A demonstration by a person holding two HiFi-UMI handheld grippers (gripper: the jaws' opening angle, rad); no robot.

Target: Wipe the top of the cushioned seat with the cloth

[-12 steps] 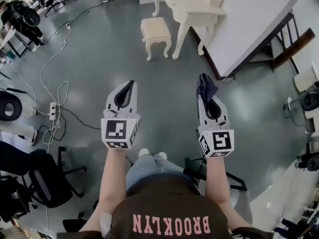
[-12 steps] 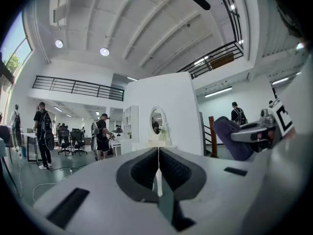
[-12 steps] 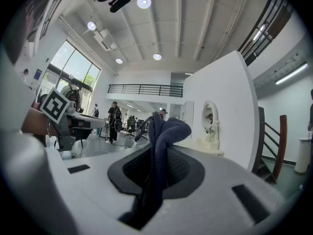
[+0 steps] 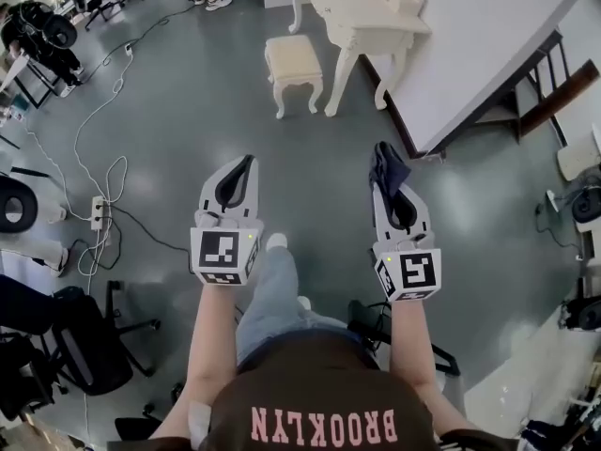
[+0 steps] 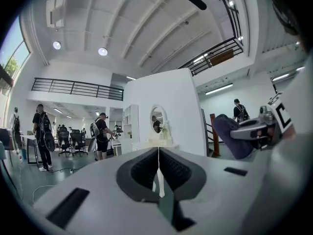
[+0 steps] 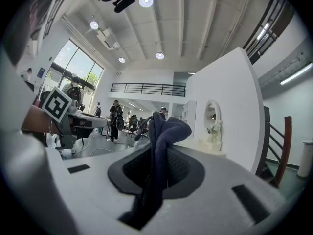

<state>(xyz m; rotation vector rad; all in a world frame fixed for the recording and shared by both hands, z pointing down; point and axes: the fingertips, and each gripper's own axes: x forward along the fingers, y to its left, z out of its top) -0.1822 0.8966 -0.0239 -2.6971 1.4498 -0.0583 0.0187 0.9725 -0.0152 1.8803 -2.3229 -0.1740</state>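
Since half a second back, the person's leg has swung forward between the two tools, and the cushioned seat point(image 4: 293, 58) sits slightly lower in the head view, still well ahead on the bare floor. Its padded top should give under pressure. On thin legs it looks light enough to skid, so a wipe wants downward strokes more than sideways shoves. Well short of the seat, the right hand-held gripper point(image 4: 385, 184) is clamped on the dark cloth point(image 4: 389, 164), soft and limp, with a bunched fold past the tips that suits wiping. The left hand-held gripper point(image 4: 243, 169) has its jaws together on nothing. A white dressing table point(image 4: 362, 12) stands just right of the seat, crowding that side. Cables point(image 4: 99, 111) trail left of it, clear of the path.
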